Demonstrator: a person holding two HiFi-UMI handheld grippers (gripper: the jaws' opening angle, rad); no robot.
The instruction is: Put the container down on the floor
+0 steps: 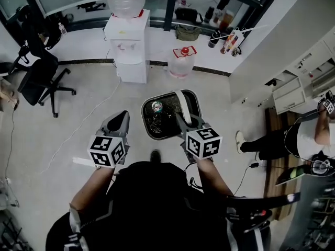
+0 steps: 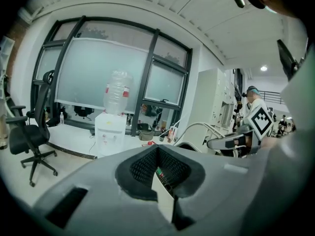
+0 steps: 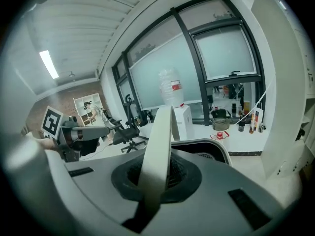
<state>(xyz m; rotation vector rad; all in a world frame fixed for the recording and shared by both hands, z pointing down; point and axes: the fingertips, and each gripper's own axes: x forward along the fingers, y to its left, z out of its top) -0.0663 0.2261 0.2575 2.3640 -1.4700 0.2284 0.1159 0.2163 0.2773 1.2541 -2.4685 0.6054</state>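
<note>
I am looking down through the head view at the container (image 1: pixel 144 114), a black tub with a pale rim, sitting at the middle of the frame just above my two grippers. Its white handle (image 1: pixel 183 101) is arching up from the far rim and running straight into the right gripper (image 1: pixel 186 122). That gripper is clamping the strap, and in the right gripper view I am seeing the handle (image 3: pixel 160 146) pinched between the jaws of the right gripper (image 3: pixel 162 171) with the container's rim (image 3: pixel 206 149) curving just behind it. The tub is hanging from this grip over the pale floor (image 1: pixel 84 119). A small round green-and-white thing (image 1: pixel 156 107) is lying inside, near the upper left of the tub.

The left gripper (image 1: pixel 121 118) is hovering just left of the container and apart from it. In the left gripper view its jaws (image 2: pixel 157 151) are drawn together and I am making out nothing gripped between them.

At the top of the frame a white water dispenser (image 1: pixel 128 46) is standing against the window wall, a spare water bottle (image 1: pixel 181 61) is resting on the floor to its right, and a black office chair (image 1: pixel 42 72) is sitting at the upper left. Another person (image 1: pixel 293 140) is showing at the right edge.
</note>
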